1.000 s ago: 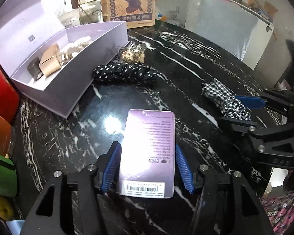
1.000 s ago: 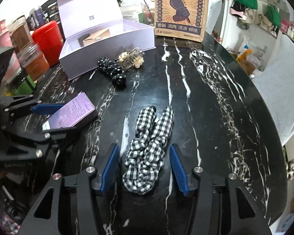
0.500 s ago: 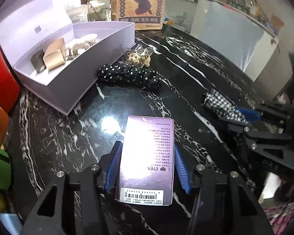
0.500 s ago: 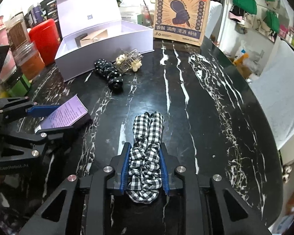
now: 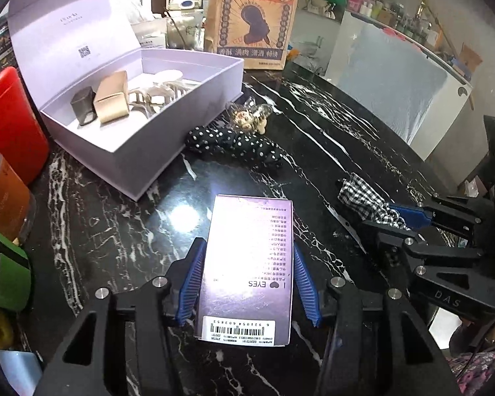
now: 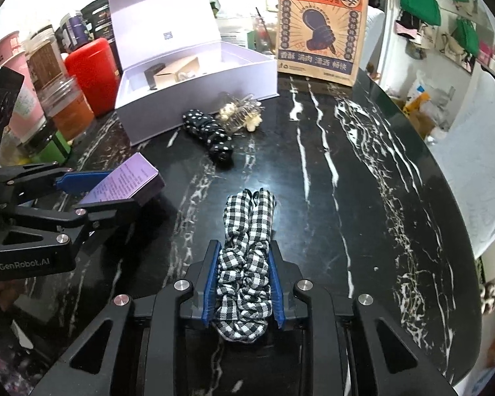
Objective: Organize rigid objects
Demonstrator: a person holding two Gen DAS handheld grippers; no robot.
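So the left gripper (image 5: 249,279) has its blue pads clamped on both long sides of a purple cosmetics box (image 5: 247,267), label side up with the barcode end toward the camera. From the right wrist view that box looks tilted, far end raised off the black marble table (image 6: 363,178).

The right gripper (image 6: 244,283) is squeezed tight around a black-and-white gingham scrunchie (image 6: 246,247); the fabric is bunched up between the pads and the far loops stick out past the fingertips over the tabletop.

Farther back there's an open lavender gift box (image 5: 168,125), lid up, with a gold carton (image 5: 112,97) and a small dark box (image 5: 82,105) inside. Just in front of it lie a polka-dot scrunchie (image 5: 237,145) and a clear hair claw clip (image 5: 250,117), touching each other. A printed paper bag (image 6: 321,23) stands behind.
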